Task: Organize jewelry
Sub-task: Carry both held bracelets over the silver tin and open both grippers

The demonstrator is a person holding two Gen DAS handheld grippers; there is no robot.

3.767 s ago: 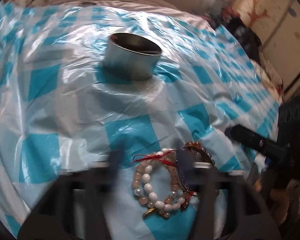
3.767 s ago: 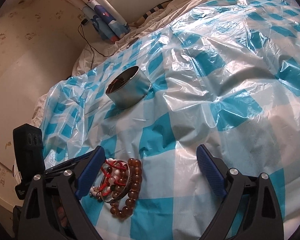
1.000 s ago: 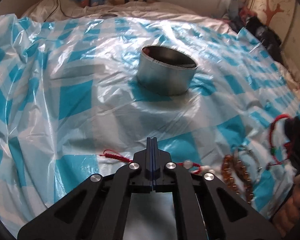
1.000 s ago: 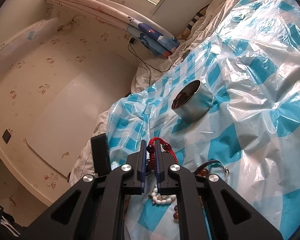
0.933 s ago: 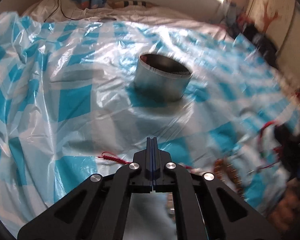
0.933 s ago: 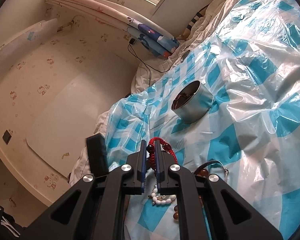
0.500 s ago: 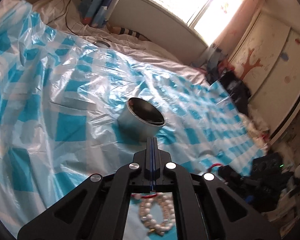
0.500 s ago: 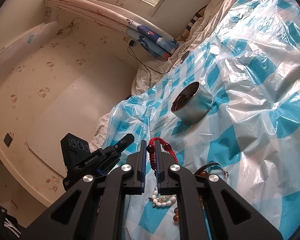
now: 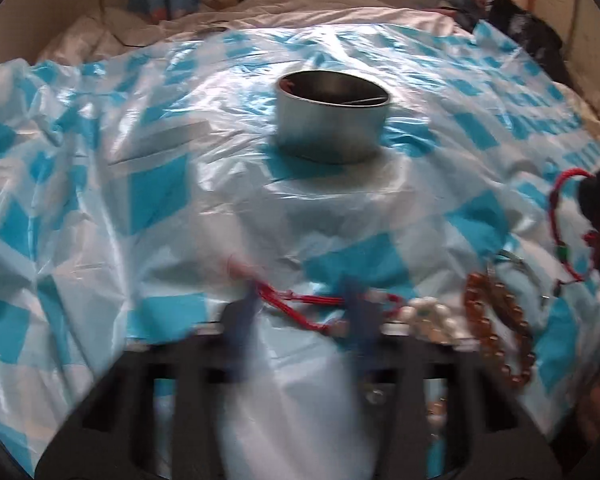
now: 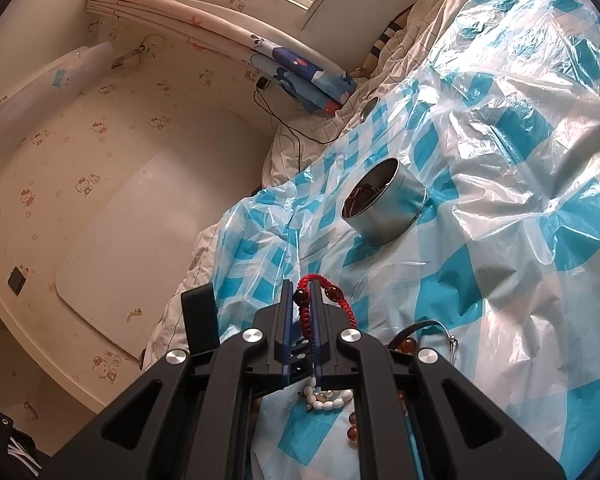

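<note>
One round metal tin (image 9: 332,120) stands on one blue-and-white checked plastic sheet (image 9: 160,184). Four bracelets show outside the tin: two red cord bracelets (image 9: 300,302) (image 10: 326,292), one white bead bracelet (image 9: 432,318) and one amber bead bracelet (image 9: 496,328). There are two grippers (image 9: 300,308) (image 10: 301,304).

Silver tin (image 9: 332,120) on blue-and-white checked sheet (image 9: 156,200); red bracelet (image 10: 312,300).

A bed (image 9: 340,4) with white bedding carries a crinkled blue-and-white checked plastic sheet (image 9: 160,184). On the sheet stand a round metal tin (image 9: 334,120) and, nearer, an amber bead bracelet (image 9: 496,332) beside white pearl beads (image 9: 432,320).
</note>
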